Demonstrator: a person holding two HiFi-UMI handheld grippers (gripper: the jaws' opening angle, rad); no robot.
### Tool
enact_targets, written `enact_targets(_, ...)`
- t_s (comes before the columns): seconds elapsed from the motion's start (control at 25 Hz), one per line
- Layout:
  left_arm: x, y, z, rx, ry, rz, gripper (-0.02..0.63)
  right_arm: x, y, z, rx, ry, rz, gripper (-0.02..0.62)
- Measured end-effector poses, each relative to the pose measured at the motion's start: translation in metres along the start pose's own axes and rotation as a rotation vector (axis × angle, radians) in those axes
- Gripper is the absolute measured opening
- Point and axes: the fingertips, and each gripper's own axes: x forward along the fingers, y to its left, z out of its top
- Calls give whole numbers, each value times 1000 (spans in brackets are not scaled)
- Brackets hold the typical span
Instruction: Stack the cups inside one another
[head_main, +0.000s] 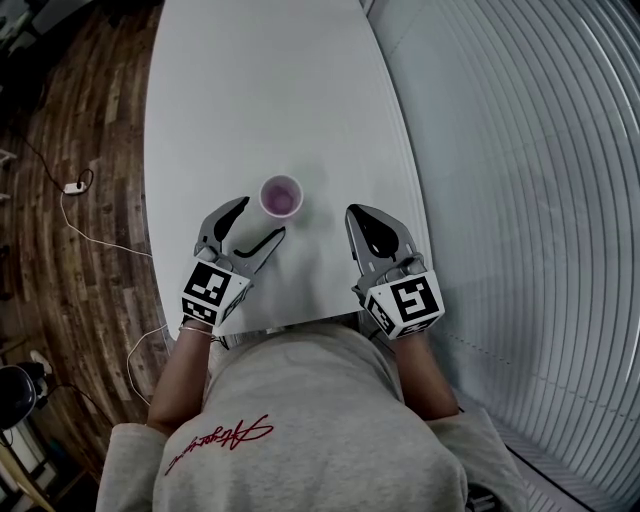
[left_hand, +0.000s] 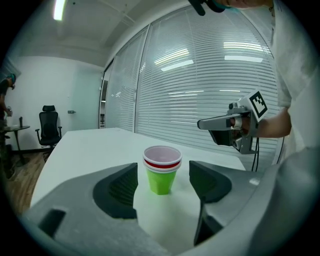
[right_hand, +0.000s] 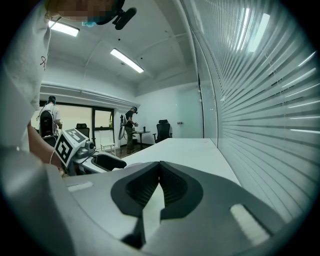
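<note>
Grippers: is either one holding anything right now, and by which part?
Nothing is held. The left gripper is open, the cup stack standing free beyond it; the right gripper is shut, empty.

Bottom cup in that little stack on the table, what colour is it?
The bottom cup is bright green, clearest in the left gripper view.

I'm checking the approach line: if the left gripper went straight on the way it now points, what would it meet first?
Most likely the stack of cups: it stands on the table right ahead of the left gripper, centred between its open jaws, with nothing in between.
</note>
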Motion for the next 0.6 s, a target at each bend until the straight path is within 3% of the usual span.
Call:
enact_targets(0.2,-20,1,15,-17,-85,31,318,-4,14,0,-1,-8,8,-3)
enact_targets(0.6,-51,-1,29,-49,-165,55,293,-8,33,0,-3,-18,16,-3)
